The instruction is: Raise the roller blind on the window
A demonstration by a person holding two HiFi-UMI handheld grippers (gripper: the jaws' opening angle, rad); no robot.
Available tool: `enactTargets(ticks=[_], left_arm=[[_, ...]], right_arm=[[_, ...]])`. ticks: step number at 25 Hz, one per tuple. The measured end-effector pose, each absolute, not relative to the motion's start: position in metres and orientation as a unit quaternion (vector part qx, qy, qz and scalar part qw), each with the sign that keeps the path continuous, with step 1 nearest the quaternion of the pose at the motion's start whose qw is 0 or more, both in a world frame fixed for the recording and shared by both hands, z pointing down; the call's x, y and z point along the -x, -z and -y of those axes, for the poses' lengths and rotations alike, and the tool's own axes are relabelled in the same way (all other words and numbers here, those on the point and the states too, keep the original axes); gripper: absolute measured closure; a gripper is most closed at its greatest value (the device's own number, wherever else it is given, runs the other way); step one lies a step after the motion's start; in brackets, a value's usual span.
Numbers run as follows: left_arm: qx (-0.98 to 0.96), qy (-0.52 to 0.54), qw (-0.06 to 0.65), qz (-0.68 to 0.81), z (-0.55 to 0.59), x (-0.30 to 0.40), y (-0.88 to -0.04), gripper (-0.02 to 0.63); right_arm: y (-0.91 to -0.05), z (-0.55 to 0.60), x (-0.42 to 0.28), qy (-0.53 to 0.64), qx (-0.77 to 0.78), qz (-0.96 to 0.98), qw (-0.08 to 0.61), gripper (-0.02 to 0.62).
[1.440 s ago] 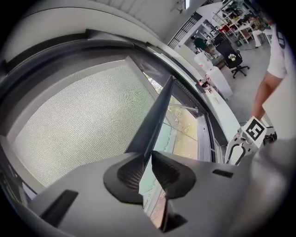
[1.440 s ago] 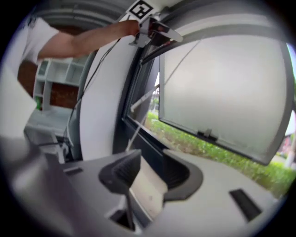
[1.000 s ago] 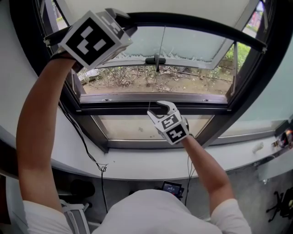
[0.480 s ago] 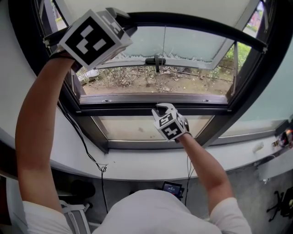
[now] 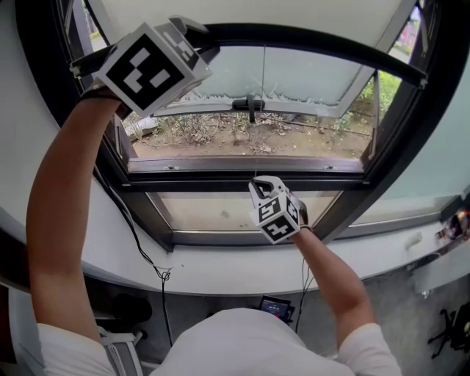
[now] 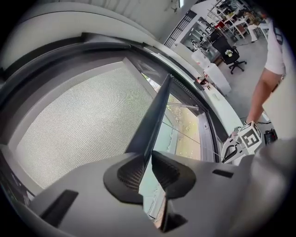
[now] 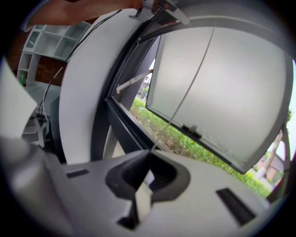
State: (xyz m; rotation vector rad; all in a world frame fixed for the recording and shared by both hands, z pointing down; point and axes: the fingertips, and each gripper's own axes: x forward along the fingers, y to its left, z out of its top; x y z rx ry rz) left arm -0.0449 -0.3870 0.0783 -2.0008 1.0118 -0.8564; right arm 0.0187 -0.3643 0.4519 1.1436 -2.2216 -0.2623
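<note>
The roller blind [image 5: 257, 11] is pale mesh fabric [image 6: 83, 111] ending in a dark bottom bar [image 5: 316, 37]. My left gripper [image 5: 197, 37] is raised at the upper left and shut on that bar [image 6: 155, 115], which runs between its pads. A thin pull cord [image 5: 261, 81] hangs from the blind down the middle of the window. My right gripper [image 5: 258, 180] is low at the centre. Its jaws have just been closing and are now shut on the cord [image 7: 194, 74], with a white pull piece [image 7: 143, 203] hanging below the pads.
Behind the cord, a frosted window pane [image 5: 308, 73] is tilted outward, with a dark handle [image 5: 250, 103] on its lower edge. A dark window frame [image 5: 242, 172] crosses below. A black cable [image 5: 132, 228] hangs over the white sill [image 5: 220, 272].
The right gripper's jaws went from wide open to shut on the cord, and the gripper rolled a little. The left gripper kept still on the bar.
</note>
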Motion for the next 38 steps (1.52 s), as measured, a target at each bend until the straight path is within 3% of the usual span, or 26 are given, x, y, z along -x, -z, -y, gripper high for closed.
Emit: enactTargets(ticks=[17,28,38], left_arm=[[0.773,0.273,0.384,-0.424,0.381,0.045,-0.026,0.537],[0.8,0.175,0.389,-0.422,0.357,0.042,-0.01,0.537],[0.849,0.057,0.33,-0.409,0.31,0.054,-0.034,0.537]], right_arm=[[-0.397,0.343,-0.028,0.135,-0.46,0.836,0.266,0.572],[-0.389,0.336,-0.023,0.143,-0.456,0.836,0.271,0.572],[-0.39,0.333,-0.031,0.134,-0.463,0.834,0.268,0.572]])
